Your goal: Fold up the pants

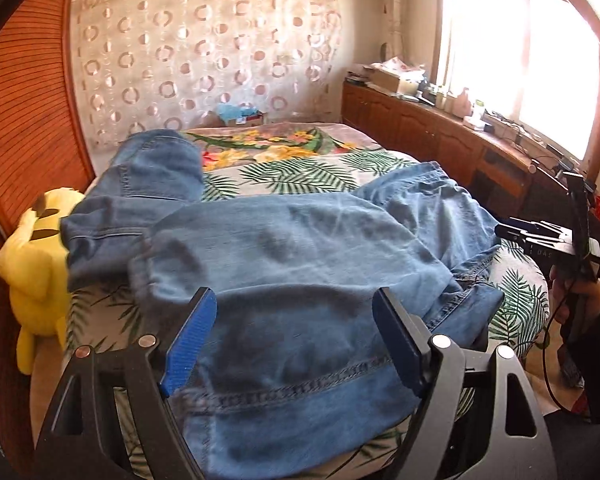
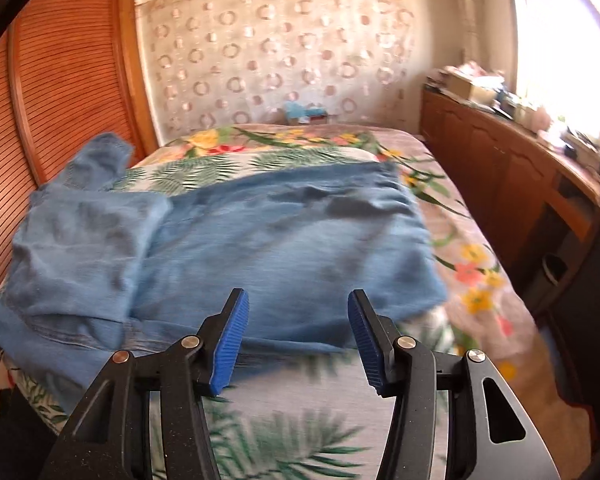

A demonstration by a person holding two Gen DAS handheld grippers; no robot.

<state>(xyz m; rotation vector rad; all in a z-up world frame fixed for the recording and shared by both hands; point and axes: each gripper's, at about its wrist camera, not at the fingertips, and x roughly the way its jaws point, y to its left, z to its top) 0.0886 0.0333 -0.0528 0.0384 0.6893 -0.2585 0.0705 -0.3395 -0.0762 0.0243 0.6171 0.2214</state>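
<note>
- A yellow plush toy [image 1: 40, 264] is sitting at the far left of the left wrist view, pressed between the louvred wooden wardrobe [image 1: 24, 100] and the left edge of the bed [image 1: 300, 168].
- The blue denim pants [image 1: 284, 264] are lying rumpled on the bed's leaf-print cover, their long axis running left to right across the mattress; one part is bending away toward the far left corner, while a stitched hem is lying nearest the camera.
- In the right wrist view the pants [image 2: 260, 240] are stretching from the bed's left edge toward the right, a bunched fold piling up on the left and a flatter panel reaching right.
- The left gripper [image 1: 296, 340] is hovering over the near hem with its blue-padded fingers spread wide, the denim showing between them; whether the pads are touching the cloth cannot be told, and they are not pinching it.
- The right gripper [image 2: 298, 340] is standing open above the near edge of the denim panel, holding nothing.
- At the right edge of the left wrist view, the right gripper [image 1: 512, 232] is pointing toward the right end of the pants.
- A wooden cabinet [image 2: 500, 184] is running along the right wall under the bright window [image 1: 520, 48].
</note>
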